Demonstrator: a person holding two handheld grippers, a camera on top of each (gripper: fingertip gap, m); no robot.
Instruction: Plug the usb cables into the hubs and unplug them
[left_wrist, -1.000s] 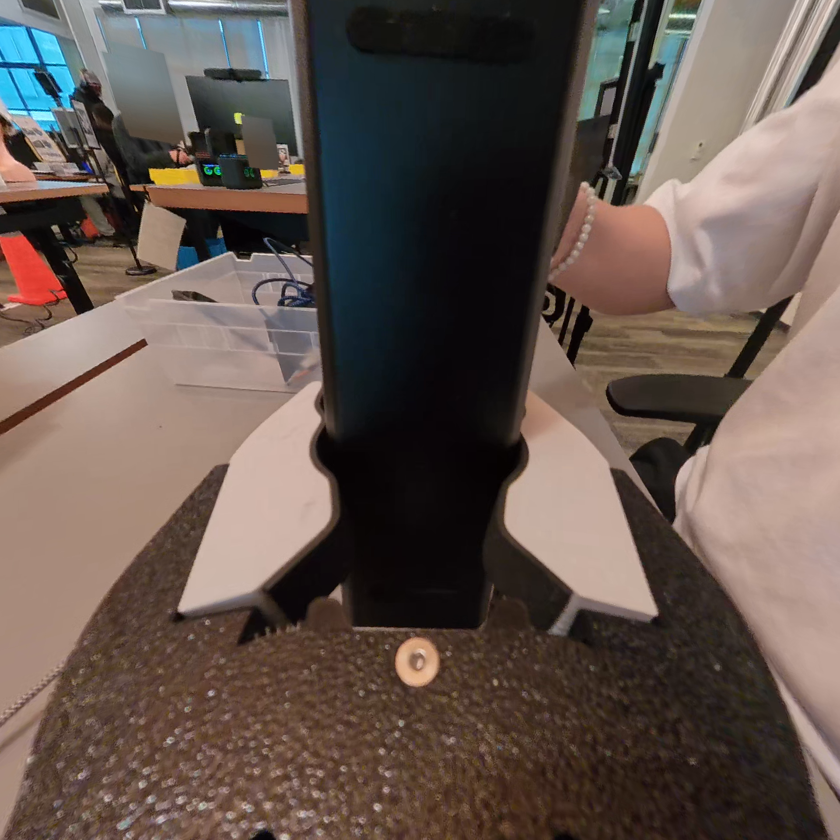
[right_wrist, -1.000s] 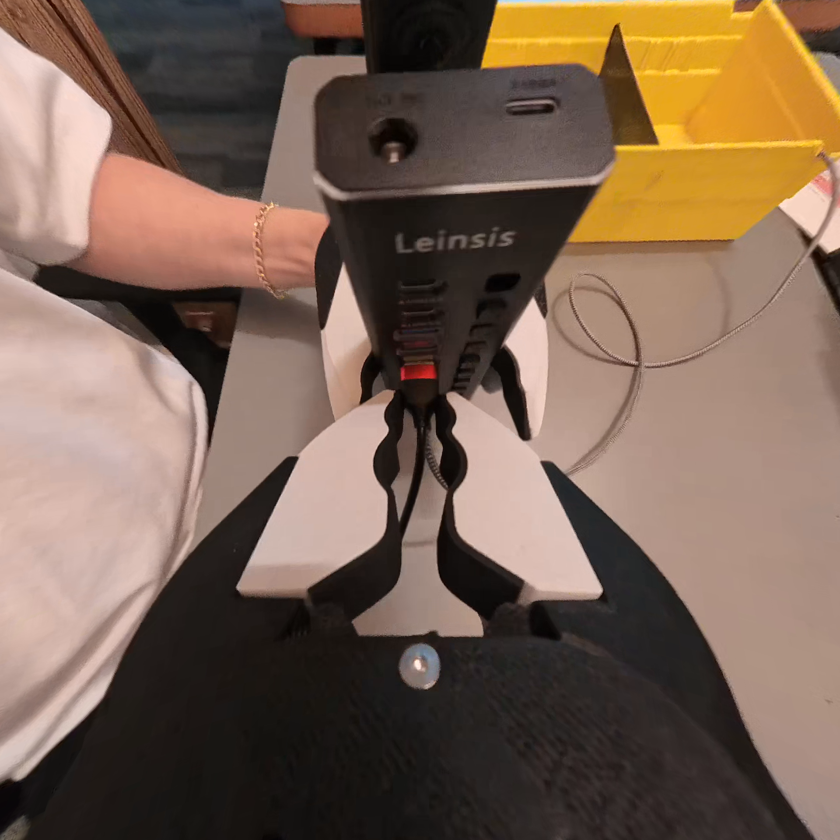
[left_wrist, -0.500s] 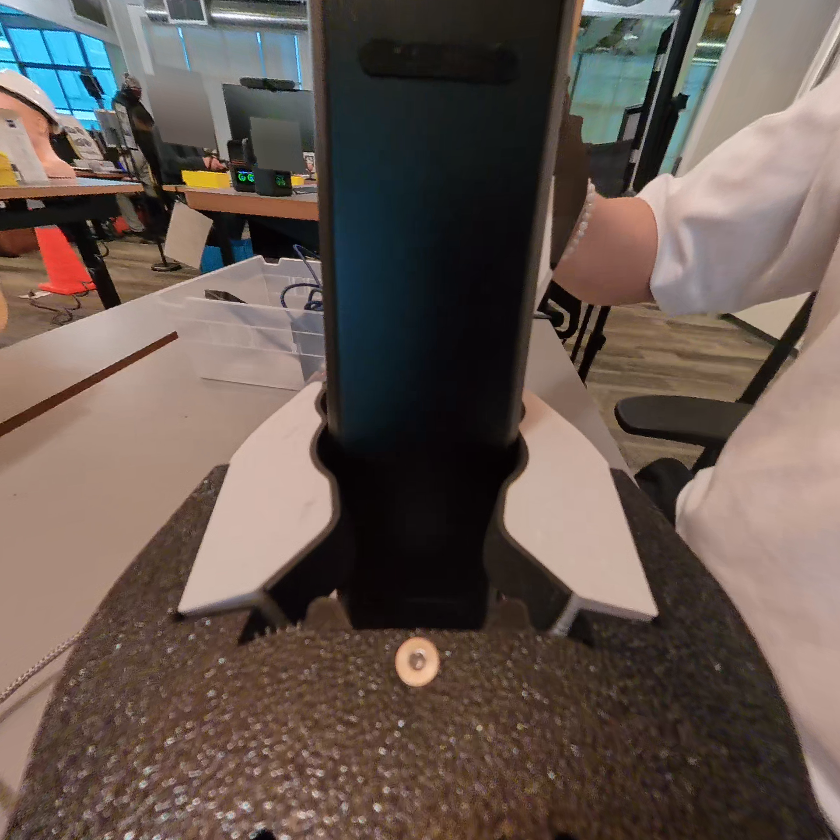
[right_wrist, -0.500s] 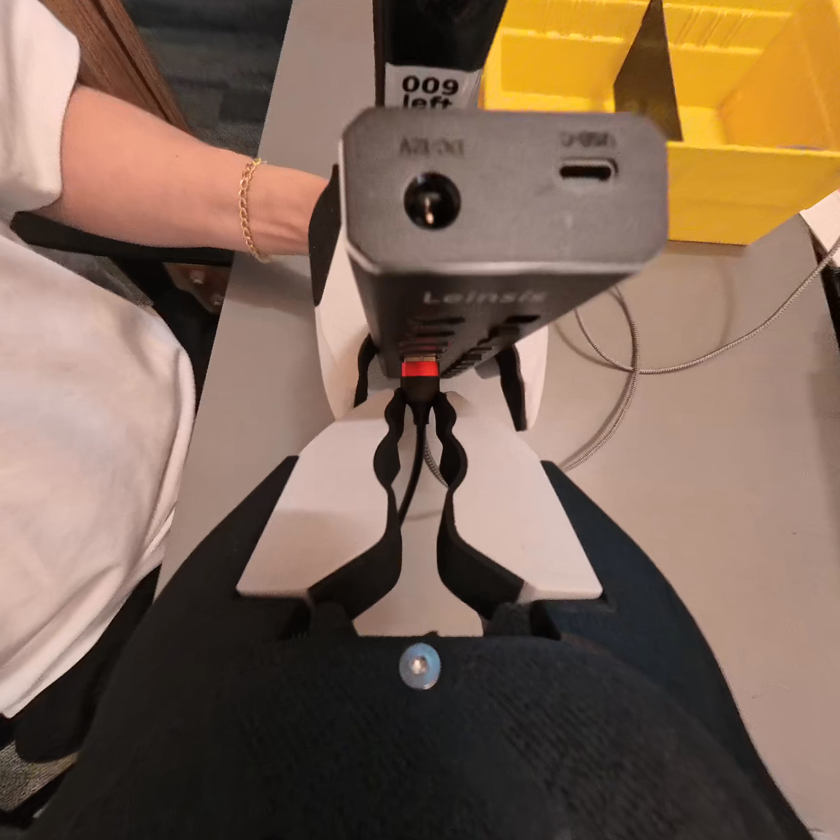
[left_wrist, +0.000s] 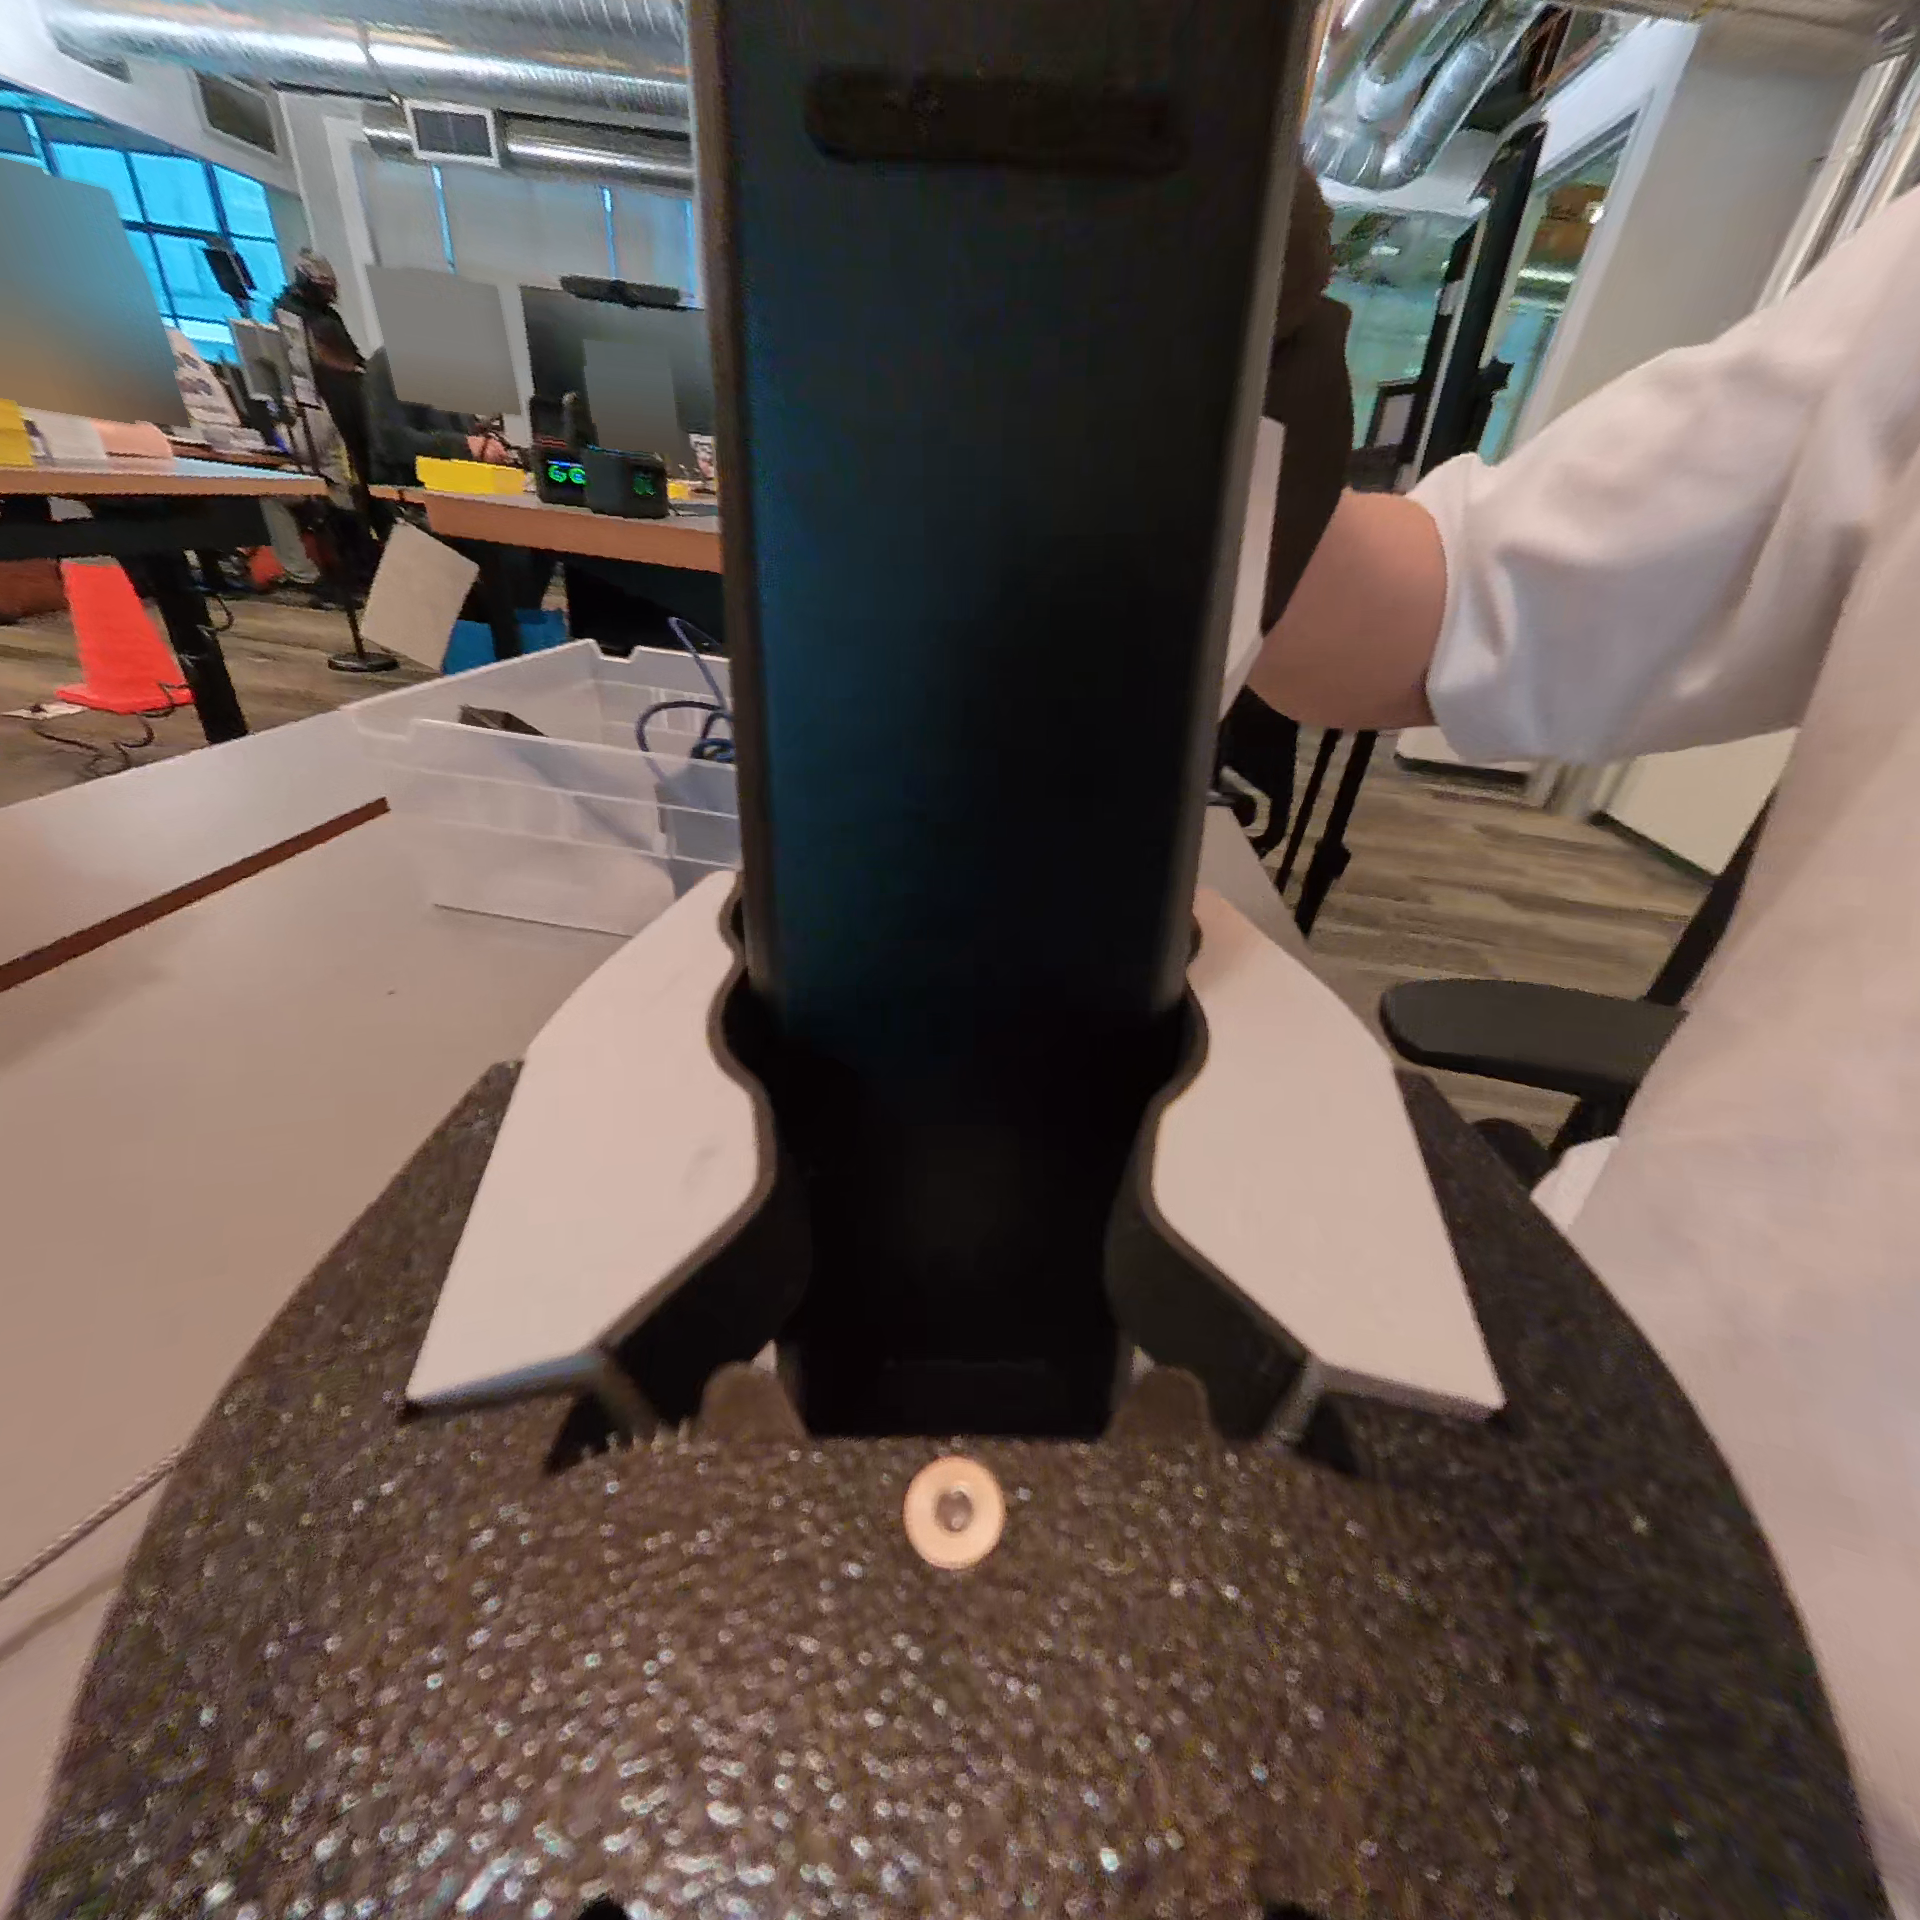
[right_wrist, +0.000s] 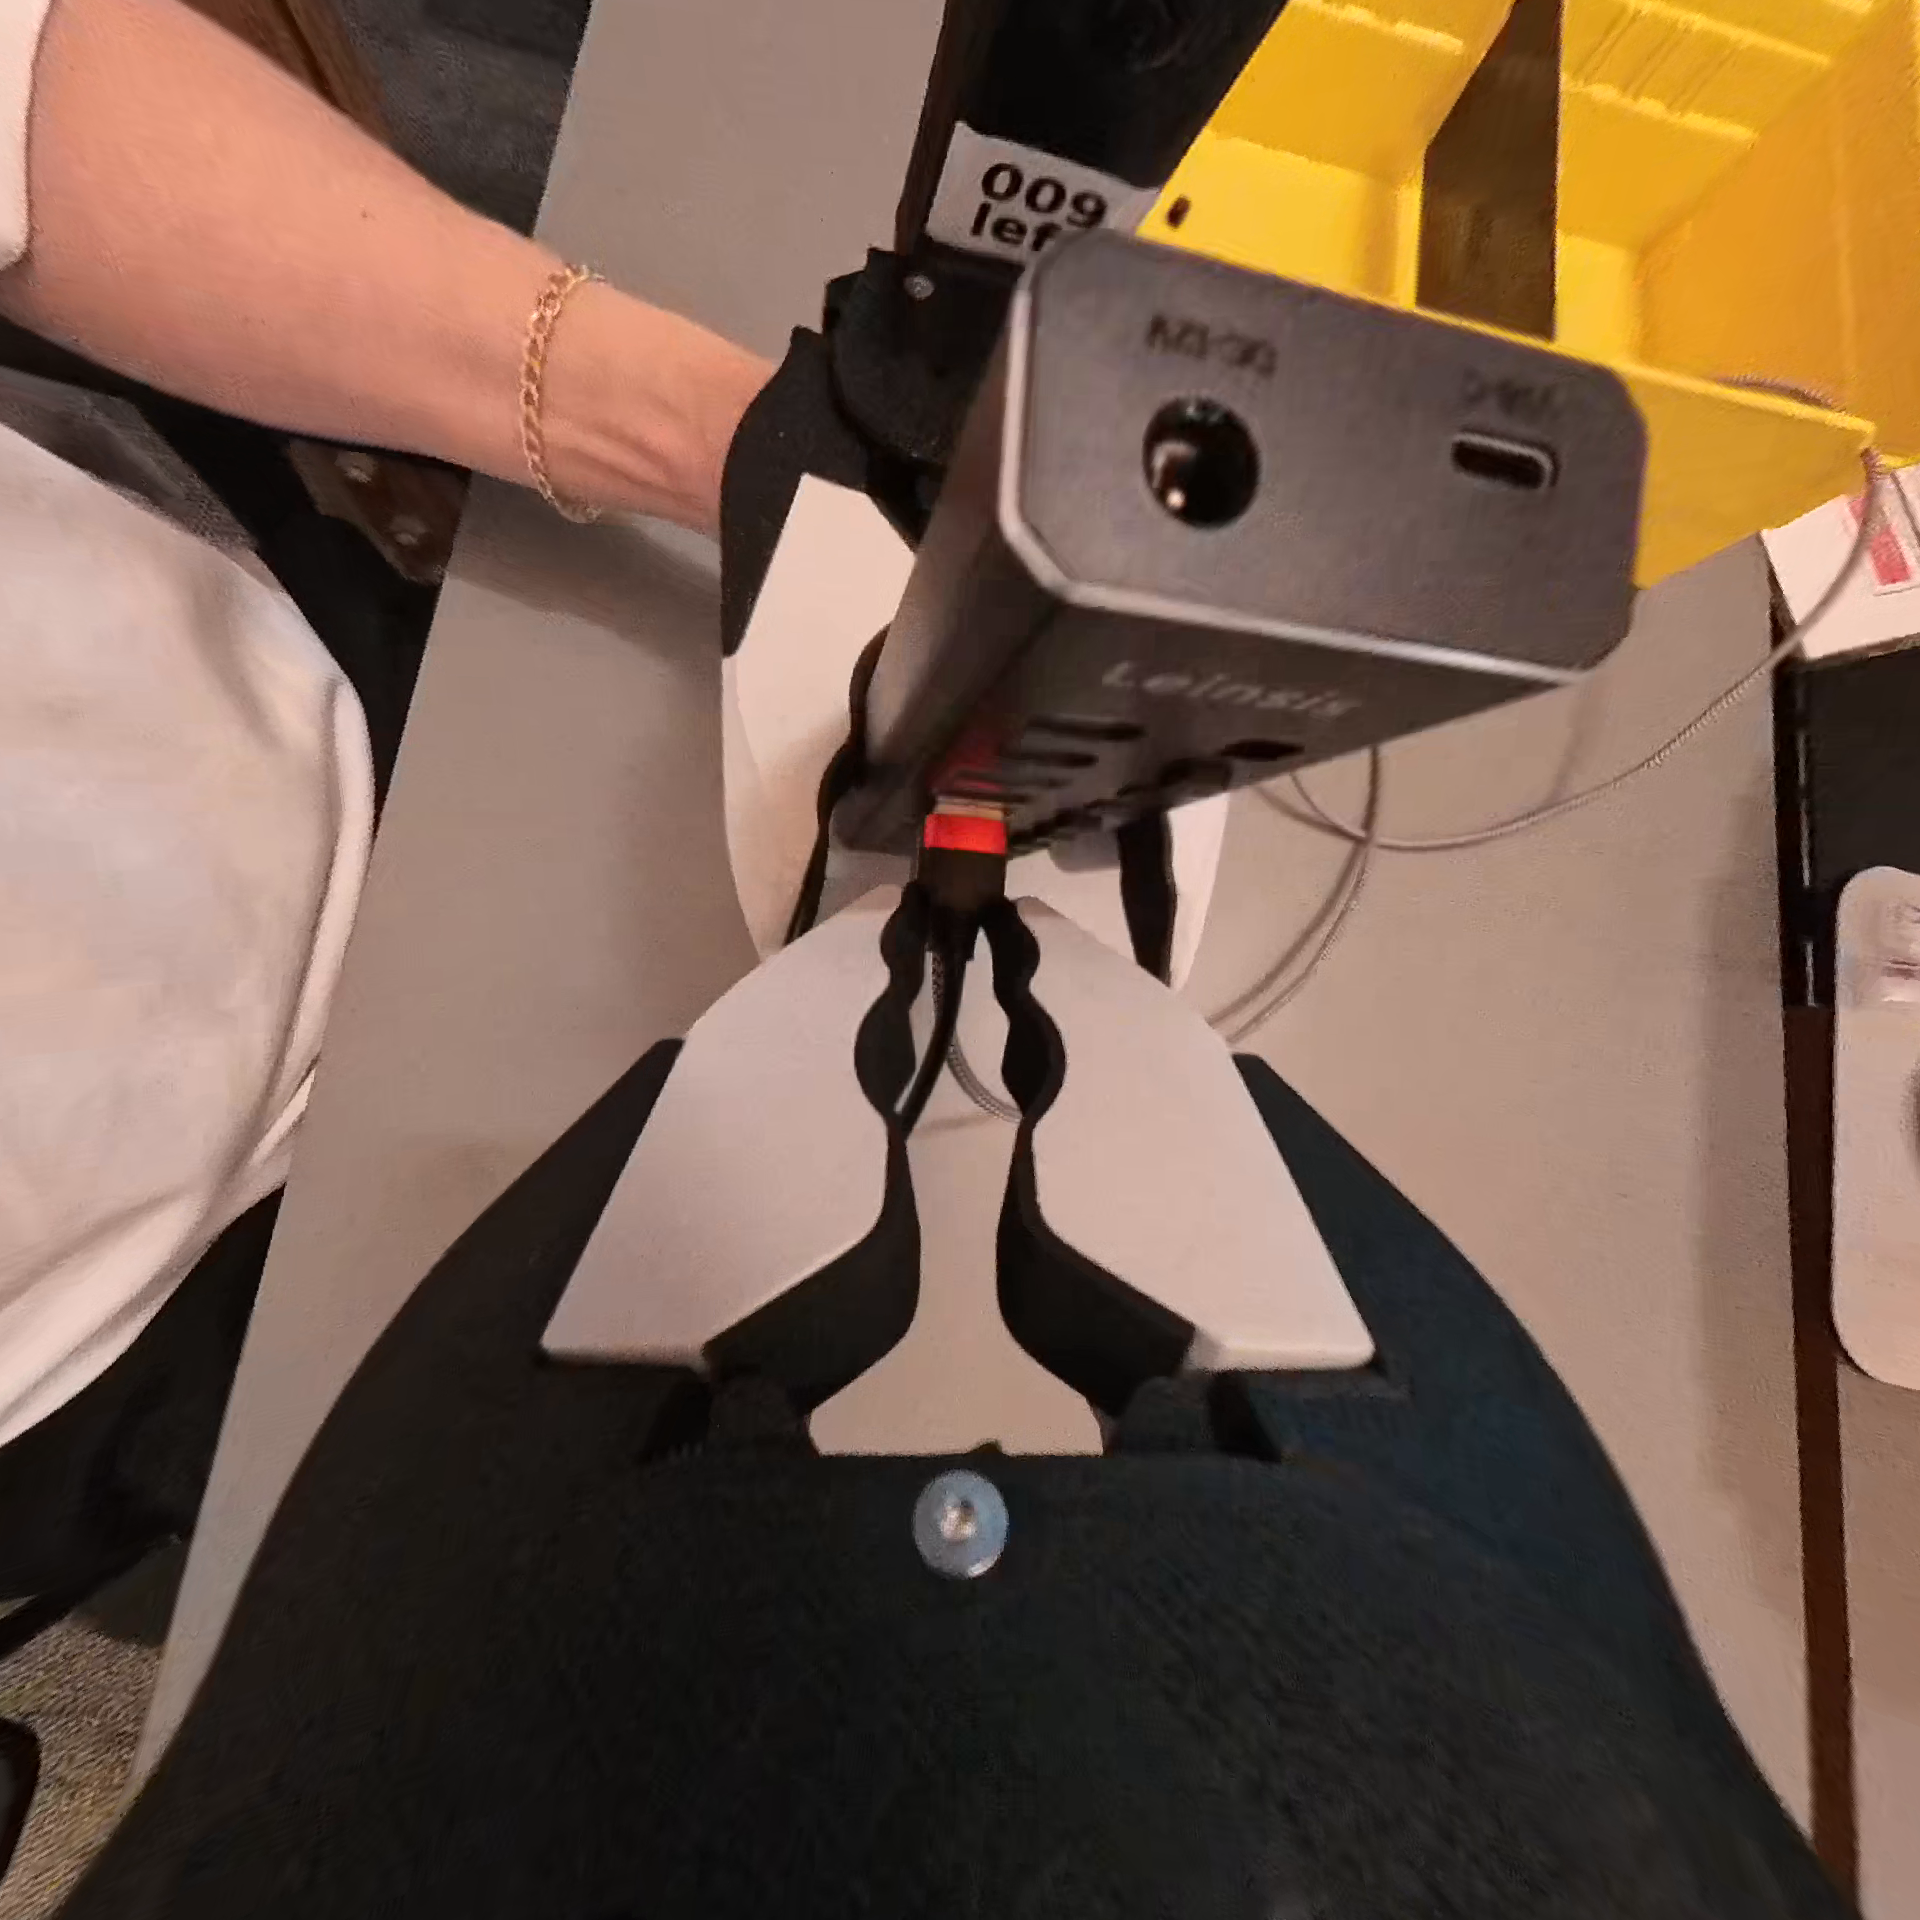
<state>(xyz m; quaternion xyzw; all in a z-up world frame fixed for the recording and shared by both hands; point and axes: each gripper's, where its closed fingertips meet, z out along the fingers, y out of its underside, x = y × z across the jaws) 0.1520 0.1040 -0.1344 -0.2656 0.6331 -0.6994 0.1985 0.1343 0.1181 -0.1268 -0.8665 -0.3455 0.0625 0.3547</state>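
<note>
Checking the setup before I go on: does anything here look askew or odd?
Only the hub: it sits tilted in the left gripper, off the table. The right gripper grips the red-collared plug at a port; seating depth is unclear.

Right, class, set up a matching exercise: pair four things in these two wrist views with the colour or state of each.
Things:
1. USB hub
2. cable plug
3. bin
4. cone

Colour or state:
A. yellow, behind the hub
B. orange, on the floor
C. dark grey, clamped in the left tool
D. red-collared, at a hub port, pinched by the right tool

Pairs: 1-C, 2-D, 3-A, 4-B
</note>
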